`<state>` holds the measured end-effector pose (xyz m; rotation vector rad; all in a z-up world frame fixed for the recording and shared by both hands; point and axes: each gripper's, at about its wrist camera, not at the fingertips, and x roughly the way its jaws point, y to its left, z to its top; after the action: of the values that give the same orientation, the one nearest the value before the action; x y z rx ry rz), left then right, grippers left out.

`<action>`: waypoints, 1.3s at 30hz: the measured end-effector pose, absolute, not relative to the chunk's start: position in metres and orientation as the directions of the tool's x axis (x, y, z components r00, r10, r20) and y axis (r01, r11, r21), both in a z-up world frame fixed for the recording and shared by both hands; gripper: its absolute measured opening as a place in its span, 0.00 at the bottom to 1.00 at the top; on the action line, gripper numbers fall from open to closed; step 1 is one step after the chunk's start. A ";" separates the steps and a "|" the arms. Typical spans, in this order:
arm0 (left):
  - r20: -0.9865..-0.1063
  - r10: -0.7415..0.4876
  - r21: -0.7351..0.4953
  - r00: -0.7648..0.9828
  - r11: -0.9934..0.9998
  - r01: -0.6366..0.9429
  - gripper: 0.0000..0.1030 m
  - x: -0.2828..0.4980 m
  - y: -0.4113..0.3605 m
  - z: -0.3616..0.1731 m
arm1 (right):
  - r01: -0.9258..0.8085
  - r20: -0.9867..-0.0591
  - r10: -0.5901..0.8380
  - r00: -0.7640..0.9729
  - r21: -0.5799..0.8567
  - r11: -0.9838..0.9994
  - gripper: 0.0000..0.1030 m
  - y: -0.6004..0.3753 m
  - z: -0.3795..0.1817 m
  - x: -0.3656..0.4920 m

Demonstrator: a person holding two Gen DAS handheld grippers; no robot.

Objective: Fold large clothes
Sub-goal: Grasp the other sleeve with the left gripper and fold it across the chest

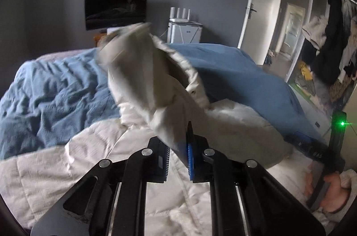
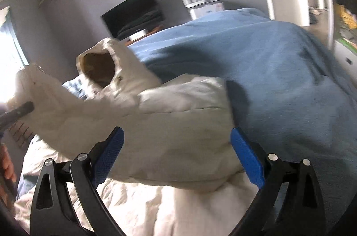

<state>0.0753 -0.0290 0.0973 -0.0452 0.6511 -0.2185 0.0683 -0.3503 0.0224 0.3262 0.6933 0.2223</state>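
A large cream quilted jacket (image 1: 100,160) lies on the bed. My left gripper (image 1: 178,146) is shut on its sleeve (image 1: 142,75) and holds the sleeve lifted, its cuff up and blurred. In the right wrist view the same sleeve (image 2: 178,124) runs from the open cuff (image 2: 100,68) across the jacket body (image 2: 167,209). My right gripper (image 2: 176,158) is open, its blue pads (image 2: 247,160) on either side of the sleeve without closing on it. The left gripper's tip (image 2: 20,111) shows at the left edge.
A blue blanket (image 1: 55,88) covers the bed (image 2: 290,79). A wall TV (image 1: 116,8) and a small white cabinet (image 1: 183,33) stand behind. An open door (image 1: 256,13) and a mirror with hanging clothes (image 1: 328,39) are on the right.
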 end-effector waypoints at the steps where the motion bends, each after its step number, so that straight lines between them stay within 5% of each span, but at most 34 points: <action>1: -0.605 -0.218 -0.123 0.766 0.976 0.181 0.12 0.074 -0.024 0.091 | -0.109 -0.592 0.322 0.739 0.366 0.924 0.89 -0.347 0.021 0.069; 12: -0.779 -0.222 -0.226 0.586 0.972 0.067 0.12 0.085 0.016 -0.020 | -0.154 -0.709 0.317 0.629 0.286 0.946 0.90 -0.315 -0.003 0.083; 20: -0.834 -0.262 -0.298 0.485 0.955 0.004 0.20 0.083 0.031 -0.065 | -0.155 -0.853 0.151 0.500 0.083 0.984 0.93 -0.283 -0.039 0.100; 23: -0.840 -0.241 -0.290 0.487 0.956 -0.028 0.40 0.078 0.038 -0.065 | -0.162 -0.871 0.085 0.484 0.006 0.987 0.93 -0.273 -0.048 0.102; 25: -0.838 -0.196 -0.265 0.509 0.962 -0.066 0.62 0.071 0.045 -0.059 | -0.160 -0.869 0.091 0.486 0.014 0.987 0.93 -0.276 -0.049 0.102; 31: -0.809 -0.039 -0.151 0.587 0.978 -0.143 0.66 0.061 0.056 -0.033 | -0.139 -0.835 0.080 0.544 0.005 0.990 0.93 -0.278 -0.035 0.090; 36: -0.676 0.142 0.039 0.723 0.987 -0.157 0.80 0.055 0.041 0.002 | -0.165 -0.750 0.074 0.657 -0.047 0.985 0.93 -0.261 -0.006 0.069; 39: -0.654 0.050 0.011 0.755 0.998 -0.057 0.85 0.064 0.026 0.009 | -0.204 -0.721 0.147 0.677 0.008 0.979 0.93 -0.252 0.005 0.071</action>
<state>0.0638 0.0263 0.0093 -0.0097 0.7132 0.0587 0.0711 -0.2524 0.0046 -0.0755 0.8030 0.1971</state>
